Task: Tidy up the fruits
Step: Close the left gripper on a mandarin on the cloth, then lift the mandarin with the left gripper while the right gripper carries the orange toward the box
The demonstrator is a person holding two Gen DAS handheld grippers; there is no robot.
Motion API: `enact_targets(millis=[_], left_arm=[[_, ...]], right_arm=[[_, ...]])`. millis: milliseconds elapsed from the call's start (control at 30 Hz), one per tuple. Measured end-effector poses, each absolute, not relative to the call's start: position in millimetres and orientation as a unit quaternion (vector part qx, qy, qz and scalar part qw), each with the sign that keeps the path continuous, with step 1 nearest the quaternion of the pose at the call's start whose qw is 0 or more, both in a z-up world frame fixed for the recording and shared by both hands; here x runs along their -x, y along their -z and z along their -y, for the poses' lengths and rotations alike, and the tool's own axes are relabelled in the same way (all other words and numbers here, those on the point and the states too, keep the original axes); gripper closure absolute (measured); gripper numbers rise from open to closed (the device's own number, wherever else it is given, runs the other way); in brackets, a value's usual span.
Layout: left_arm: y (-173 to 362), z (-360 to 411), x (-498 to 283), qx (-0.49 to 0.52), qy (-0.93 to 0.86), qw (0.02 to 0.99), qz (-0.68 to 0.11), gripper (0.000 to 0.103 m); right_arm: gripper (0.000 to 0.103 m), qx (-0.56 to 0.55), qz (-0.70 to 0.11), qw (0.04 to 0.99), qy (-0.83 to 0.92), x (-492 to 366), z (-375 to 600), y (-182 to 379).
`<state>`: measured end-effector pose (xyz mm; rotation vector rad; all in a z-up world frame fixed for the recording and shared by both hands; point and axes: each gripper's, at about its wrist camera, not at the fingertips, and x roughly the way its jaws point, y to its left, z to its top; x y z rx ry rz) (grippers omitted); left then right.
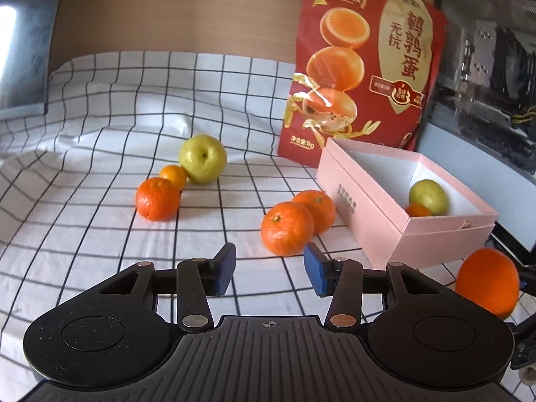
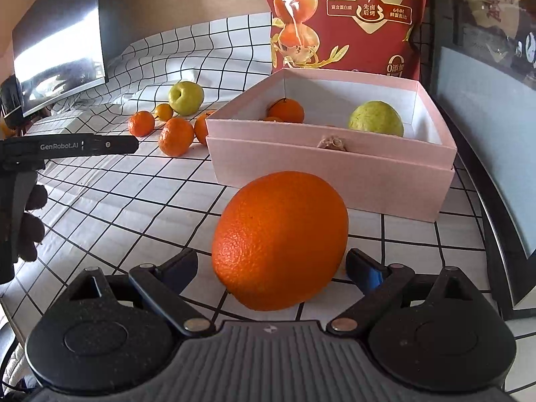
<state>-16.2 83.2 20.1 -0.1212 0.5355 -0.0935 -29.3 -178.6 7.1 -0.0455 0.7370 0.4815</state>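
We see a pink box (image 2: 331, 164) standing open on a checked cloth (image 1: 100, 234), already holding a green fruit (image 2: 376, 119) and small mandarins, so it seems the collecting place. Our right gripper (image 2: 273, 264) clamps a large orange (image 2: 281, 241) just in front of the box. Our left gripper (image 1: 269, 269) hangs partly open and empty, just short of the nearest loose mandarin (image 1: 287, 228).

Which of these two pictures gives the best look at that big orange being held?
The right wrist view: the big orange fills its middle, held between the right gripper fingers in front of the pink box. The left wrist view catches it only at the right edge, partly hidden.
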Motion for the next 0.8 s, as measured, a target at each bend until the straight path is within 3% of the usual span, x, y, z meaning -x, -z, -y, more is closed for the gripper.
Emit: enact_targets(millis=[300, 400, 800], left_arm=[[-21.0, -62.6, -23.1, 0.012, 0.045, 0.964, -0.262, 0.053], [-14.7, -67.5, -37.9, 0.033, 0.056, 0.956, -0.287, 0.048], [1.5, -75.6, -56.5, 0.101, 0.108, 0.935, -0.323, 0.05]], right_arm=[[0.007, 0.019, -0.356, 0.905, -0.23, 28.8, 180.3, -7.1], [0.007, 0.015, -0.356, 0.906, -0.23, 28.9, 181.1, -7.3], [0.007, 0.009, -0.355, 0.906, -0.231, 29.6, 182.4, -7.3]])
